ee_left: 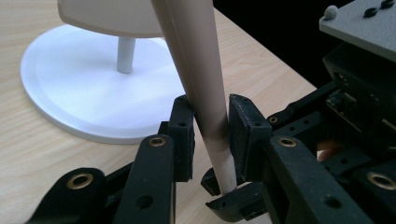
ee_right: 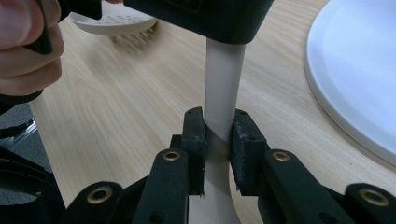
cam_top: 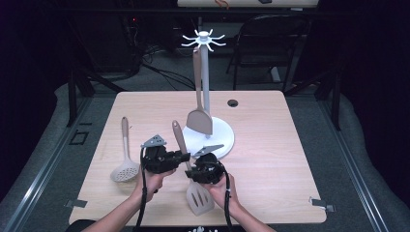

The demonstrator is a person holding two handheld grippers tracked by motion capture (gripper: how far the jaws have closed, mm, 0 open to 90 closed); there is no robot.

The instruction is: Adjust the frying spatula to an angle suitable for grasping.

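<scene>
A slotted spatula [cam_top: 199,198] with a tan handle [cam_top: 179,135] is held between both grippers, above the table's front middle. My left gripper [cam_top: 181,157] is shut on the handle [ee_left: 196,60], and in the left gripper view both pads [ee_left: 184,126] press its lower end. My right gripper [cam_top: 196,171] is shut on the pale neck [ee_right: 224,79] just below that, nearer the blade. A white utensil stand [cam_top: 205,72] rises behind them, with a solid spatula [cam_top: 198,121] hanging from its top hooks.
A perforated skimmer [cam_top: 124,169] lies on the wooden table [cam_top: 270,159] to the left of the left hand. The stand's round white base [cam_top: 225,137] sits close behind the grippers. A cable hole [cam_top: 232,103] is at the back right, a dark chair [cam_top: 270,43] beyond the table.
</scene>
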